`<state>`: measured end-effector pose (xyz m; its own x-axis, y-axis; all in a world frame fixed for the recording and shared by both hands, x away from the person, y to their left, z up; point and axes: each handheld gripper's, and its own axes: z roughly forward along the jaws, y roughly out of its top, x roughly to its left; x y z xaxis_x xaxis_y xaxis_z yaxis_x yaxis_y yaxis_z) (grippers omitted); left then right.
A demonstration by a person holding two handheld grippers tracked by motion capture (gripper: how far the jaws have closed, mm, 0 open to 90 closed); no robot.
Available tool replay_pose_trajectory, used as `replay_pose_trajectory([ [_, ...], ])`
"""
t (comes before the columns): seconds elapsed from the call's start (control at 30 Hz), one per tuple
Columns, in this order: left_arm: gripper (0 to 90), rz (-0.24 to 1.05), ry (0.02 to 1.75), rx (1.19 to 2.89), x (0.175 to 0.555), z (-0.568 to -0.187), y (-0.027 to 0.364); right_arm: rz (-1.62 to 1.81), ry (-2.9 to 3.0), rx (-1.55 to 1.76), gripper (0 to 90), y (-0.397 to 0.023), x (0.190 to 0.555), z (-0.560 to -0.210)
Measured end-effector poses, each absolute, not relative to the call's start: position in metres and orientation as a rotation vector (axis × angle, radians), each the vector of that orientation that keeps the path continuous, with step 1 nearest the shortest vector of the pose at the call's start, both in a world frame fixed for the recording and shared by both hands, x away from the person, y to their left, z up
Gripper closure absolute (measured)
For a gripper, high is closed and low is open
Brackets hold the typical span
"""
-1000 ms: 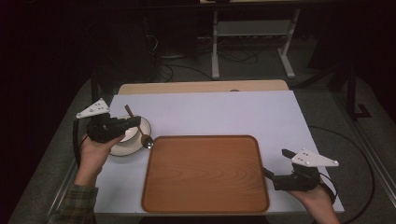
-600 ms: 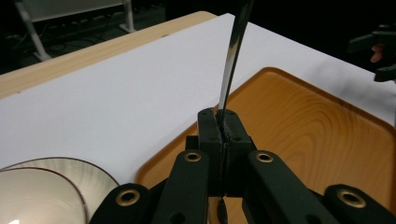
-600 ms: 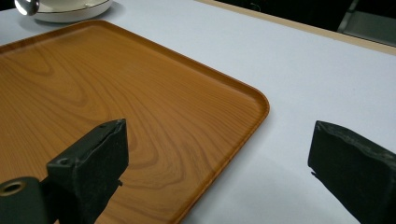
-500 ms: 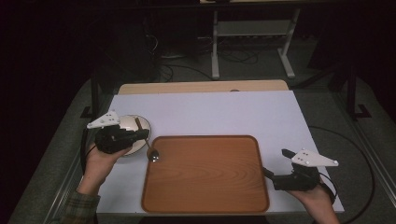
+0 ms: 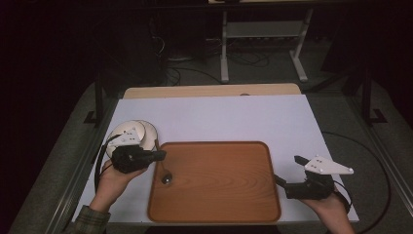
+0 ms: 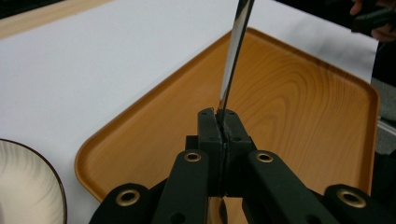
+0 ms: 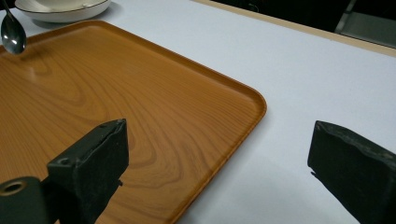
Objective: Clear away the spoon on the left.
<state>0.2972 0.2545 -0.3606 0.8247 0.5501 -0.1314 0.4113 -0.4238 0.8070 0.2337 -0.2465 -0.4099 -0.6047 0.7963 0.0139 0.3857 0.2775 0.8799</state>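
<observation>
Spoon (image 5: 166,179) now over tray (image 5: 214,214), clamped in left hand-held gripper (image 5: 158,155); right hand-held gripper (image 5: 287,171) agape, resting.

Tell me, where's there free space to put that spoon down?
Most of the wooden tray is bare, and so is the white tabletop behind it. It's crowded only at the left, around the plate and the spoon held by the left gripper.

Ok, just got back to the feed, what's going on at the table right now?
The person's left tongs are shut on the handle of a shiny metal spoon, holding its bowl over the left part of the rectangular wooden tray. A white round dish with a dark rim sits on the white table cover just left of the tray. The right tongs hang open beside the tray's right edge, holding nothing.
</observation>
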Motion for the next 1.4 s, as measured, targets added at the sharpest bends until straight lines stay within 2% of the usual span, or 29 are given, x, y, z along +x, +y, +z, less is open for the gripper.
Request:
replay_pose_trajectory([
  [0.57,88.5,0.163,0.691,2.094,0.298,-0.369,0.242,1.276,2.120,1.059,4.7,-0.247,0.233,-0.409],
  [1.4,88.0,0.085,0.629,2.195,0.314,-0.398,0.194,1.274,2.123,1.059,4.7,-0.245,0.233,-0.409],
])
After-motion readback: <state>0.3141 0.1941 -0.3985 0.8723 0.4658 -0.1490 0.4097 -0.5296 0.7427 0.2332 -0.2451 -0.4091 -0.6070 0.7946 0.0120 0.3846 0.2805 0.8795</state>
